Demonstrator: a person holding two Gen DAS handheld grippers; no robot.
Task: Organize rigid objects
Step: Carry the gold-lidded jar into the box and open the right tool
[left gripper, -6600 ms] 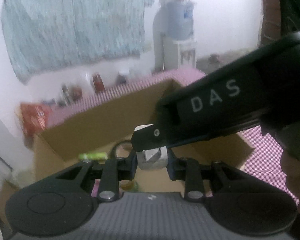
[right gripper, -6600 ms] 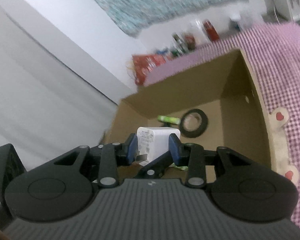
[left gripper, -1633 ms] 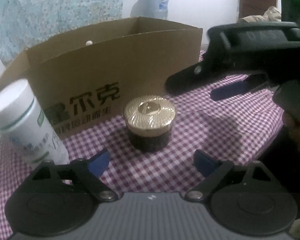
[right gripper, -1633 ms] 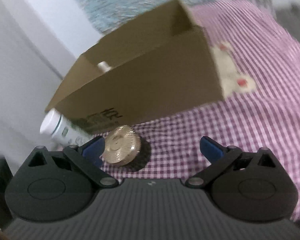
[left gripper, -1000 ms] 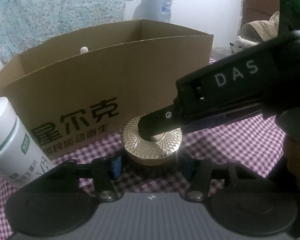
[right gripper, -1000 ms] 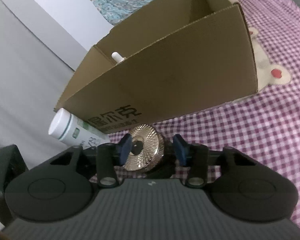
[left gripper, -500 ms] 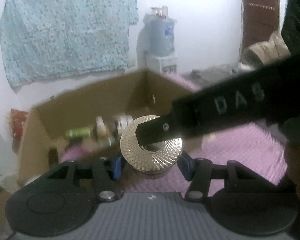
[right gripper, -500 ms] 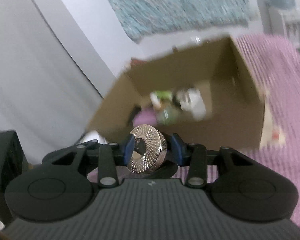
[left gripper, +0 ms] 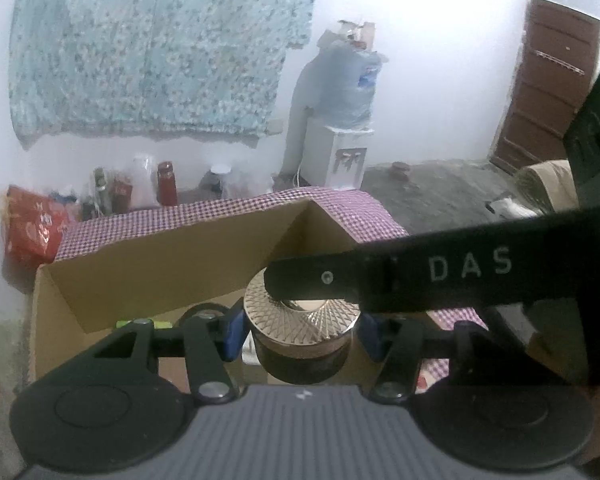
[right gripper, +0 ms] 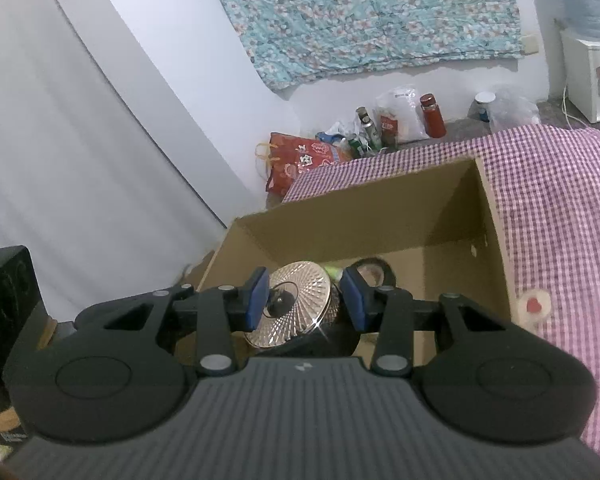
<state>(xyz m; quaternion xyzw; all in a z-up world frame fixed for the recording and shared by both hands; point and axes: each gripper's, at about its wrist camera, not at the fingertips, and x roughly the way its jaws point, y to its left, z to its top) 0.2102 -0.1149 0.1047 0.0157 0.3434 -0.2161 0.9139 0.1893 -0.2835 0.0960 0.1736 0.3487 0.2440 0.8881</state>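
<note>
A dark jar with a gold faceted lid (left gripper: pixel 302 322) hangs over the open cardboard box (left gripper: pixel 172 256). My left gripper (left gripper: pixel 300 334) is shut on the jar's sides. My right gripper (right gripper: pixel 304 304) is shut on the same jar (right gripper: pixel 290 310) from the other direction; its black finger (left gripper: pixel 380 280) lies across the lid in the left wrist view. Inside the box I see a black tape roll (right gripper: pixel 374 272) and a green object (left gripper: pixel 140 324).
The box (right gripper: pixel 380 216) stands on a purple checked cloth (right gripper: pixel 556 200). Bottles and a red bag (right gripper: pixel 300 160) sit behind it by the wall. A water dispenser (left gripper: pixel 342 120) stands further back. A black speaker (right gripper: pixel 4 304) is at the left.
Both grippers closed on the jar on the cloth in front of the box, lifted it, and now hold it over the box opening.
</note>
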